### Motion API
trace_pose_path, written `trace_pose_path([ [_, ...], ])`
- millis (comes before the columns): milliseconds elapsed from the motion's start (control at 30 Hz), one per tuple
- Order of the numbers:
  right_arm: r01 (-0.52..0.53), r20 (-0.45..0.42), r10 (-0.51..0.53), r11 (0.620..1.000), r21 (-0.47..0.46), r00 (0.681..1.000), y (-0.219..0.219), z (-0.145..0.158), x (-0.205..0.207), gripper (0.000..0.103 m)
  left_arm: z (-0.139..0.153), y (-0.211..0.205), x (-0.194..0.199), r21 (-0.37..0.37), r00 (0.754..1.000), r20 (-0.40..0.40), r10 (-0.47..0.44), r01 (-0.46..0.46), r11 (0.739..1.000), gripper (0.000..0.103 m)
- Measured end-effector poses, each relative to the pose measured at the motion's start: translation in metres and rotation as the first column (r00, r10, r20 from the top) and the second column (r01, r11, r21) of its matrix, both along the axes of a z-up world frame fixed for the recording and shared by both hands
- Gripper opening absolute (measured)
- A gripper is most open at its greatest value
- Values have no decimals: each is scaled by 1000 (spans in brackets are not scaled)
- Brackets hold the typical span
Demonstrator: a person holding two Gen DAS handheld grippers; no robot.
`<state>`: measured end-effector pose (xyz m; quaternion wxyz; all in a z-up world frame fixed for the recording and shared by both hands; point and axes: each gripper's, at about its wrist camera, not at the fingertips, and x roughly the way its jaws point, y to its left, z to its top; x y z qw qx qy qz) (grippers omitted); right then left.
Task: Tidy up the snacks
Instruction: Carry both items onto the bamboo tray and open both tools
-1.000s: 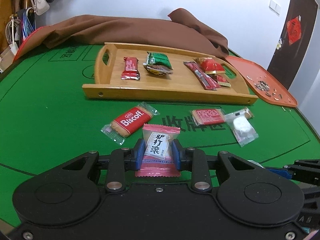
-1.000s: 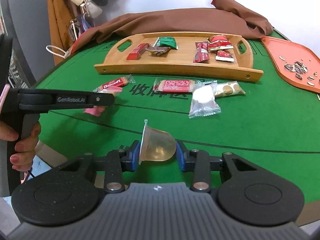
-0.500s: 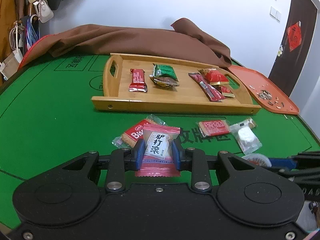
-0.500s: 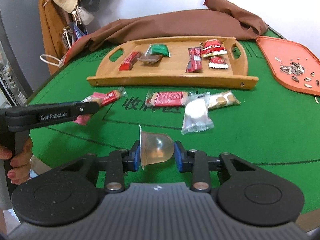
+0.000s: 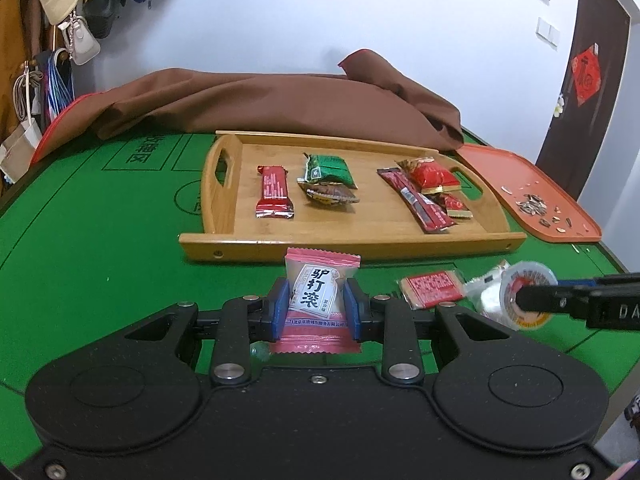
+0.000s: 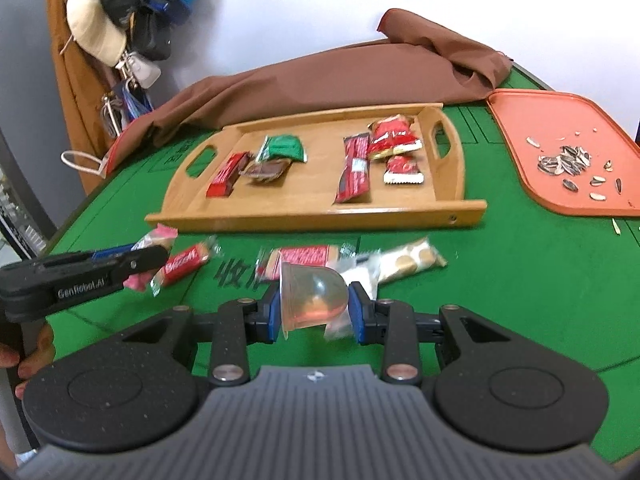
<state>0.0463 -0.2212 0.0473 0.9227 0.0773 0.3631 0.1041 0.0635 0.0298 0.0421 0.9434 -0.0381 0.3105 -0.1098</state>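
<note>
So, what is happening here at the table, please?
A person is sorting snacks with two handheld grippers. The left gripper holds a pink packet, and the right gripper holds a clear jelly cup. Both are above the green table, in front of the wooden tray, which already holds several snacks. A few packets lie loose on the table.

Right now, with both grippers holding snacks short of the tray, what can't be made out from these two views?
- Left wrist view: the Biscoff biscuit is hidden behind the pink packet and left gripper.
- Right wrist view: the white packet is mostly hidden behind the jelly cup in the right gripper.
- Both views: small print on the wooden tray wrappers is unreadable.
</note>
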Motion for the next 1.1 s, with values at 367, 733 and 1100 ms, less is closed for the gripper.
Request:
trace_pose_path([
  [367,55,17,-55,998,8,998,-22,14,41,38,14,-6,37,-19,1000,-3,-14,14,1000,27],
  [733,82,1,-82,997,4,997,-31,21,92,38,26,-15,90,-49,999,-42,-26,24,998,27],
  [1100,112,-62,-113,993,-28,992,-37,-1,130,38,-3,-31,136,13,992,-126,19,-18,1000,27],
])
